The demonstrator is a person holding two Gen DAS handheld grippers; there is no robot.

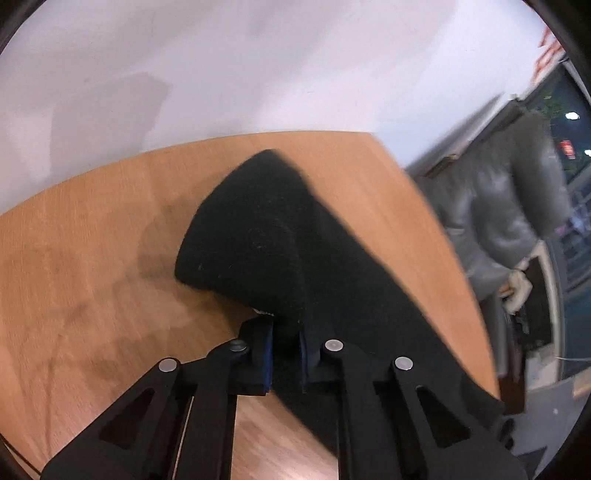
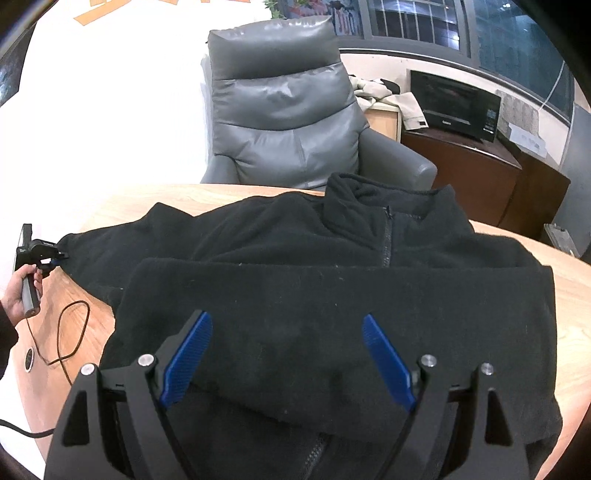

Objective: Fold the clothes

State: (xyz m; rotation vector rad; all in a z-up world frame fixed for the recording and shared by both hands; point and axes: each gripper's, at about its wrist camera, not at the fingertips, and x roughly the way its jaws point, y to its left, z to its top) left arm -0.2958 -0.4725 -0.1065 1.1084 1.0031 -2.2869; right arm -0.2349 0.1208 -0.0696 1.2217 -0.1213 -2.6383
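At table (image 2: 569,280) edge, left claw (image 1: 286,345) pinches jacket (image 2: 332,280).

We see a wood worktop (image 2: 576,295) w/ a black fleece jacket (image 2: 332,295) spread across it, a thin black cable (image 2: 74,332) looped beside it, plus a round grommet (image 2: 28,356).

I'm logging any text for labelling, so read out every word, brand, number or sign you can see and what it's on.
None can be read.
Microwave: small brand mark on its door, too small.
Wall: orange lettering, cut off at the frame edge.
Left tongs: tiny white mark on the body, too small.
Window: red sign outside, blurred.
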